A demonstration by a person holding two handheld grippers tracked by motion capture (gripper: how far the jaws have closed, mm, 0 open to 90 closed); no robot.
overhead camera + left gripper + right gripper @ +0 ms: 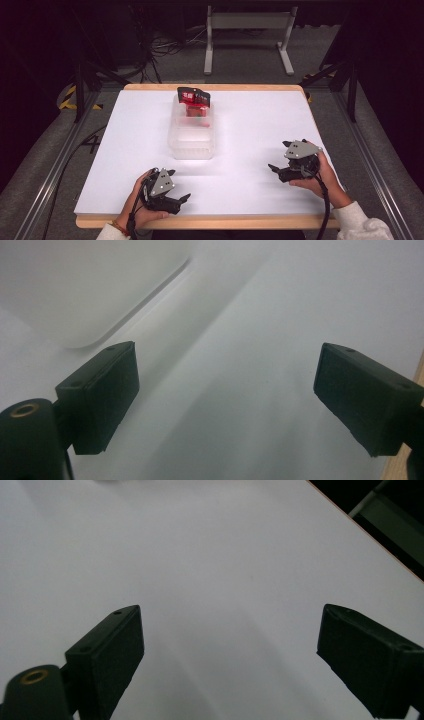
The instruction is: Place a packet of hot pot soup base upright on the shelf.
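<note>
Left gripper (172, 199): you hold it low at the near-left edge of the table, jaws spread wide with nothing between them; its own view shows bare white surface between the two black pads (105, 395).
Right gripper (279, 170): yours rests near the right side, jaws likewise parted and empty, aimed inward across the table (250, 130).
Why parked so: both tools sit back and apart from the work, which leaves you a free lane to the middle; I judge this a ready stance before any reach.
Clear container (192, 132): it stands at the centre, toward the far half, well apart from both grippers; a rounded corner of it shows in the left gripper view (75, 295).
Red packet (194, 98): it sits in the far end of the container, its top rising above the rim, so you could take it from above.
Materials: the container looks like thin translucent plastic, long and round-cornered; the packet is glossy, crinkled film in red and black; the tabletop is matte white with a wooden border.
Handling: I expect the film to be slippery and the container light enough to shift.
</note>
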